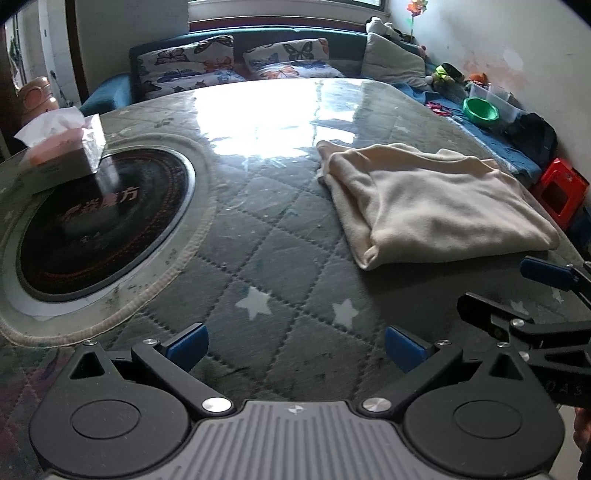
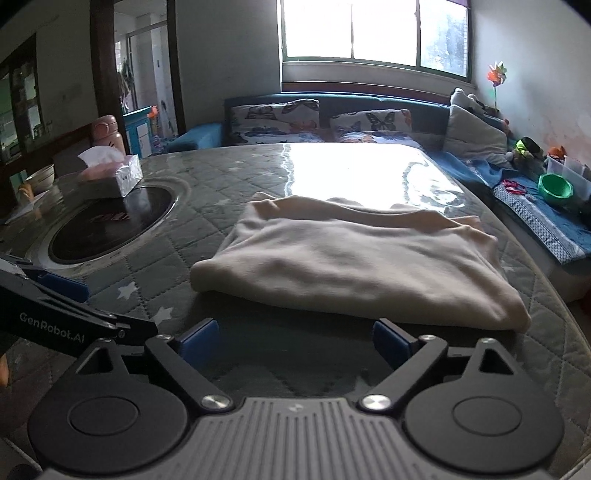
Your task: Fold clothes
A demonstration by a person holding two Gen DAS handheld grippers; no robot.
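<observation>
Lying folded — cream garment (image 2: 354, 258), long axis left-right

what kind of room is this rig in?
Likely a home living room: a sofa with butterfly cushions under a window, and a quilt-covered table holding a tissue box and a folded cream garment.

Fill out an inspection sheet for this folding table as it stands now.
Surface: quilted table cover with stars under a glossy clear sheet; round black cooktop set into it.
Job's things: cream garment folded into a rough rectangle, lying flat, nothing gripping it.
Clutter: tissue box resting partly on the cooktop's edge.
Grippers: left gripper open, empty, above bare cover; right gripper open, empty, just short of the garment's near edge.
Cables: nothing seen.
Surroundings: sofa with butterfly cushions, window, green bowl, red stool.
</observation>
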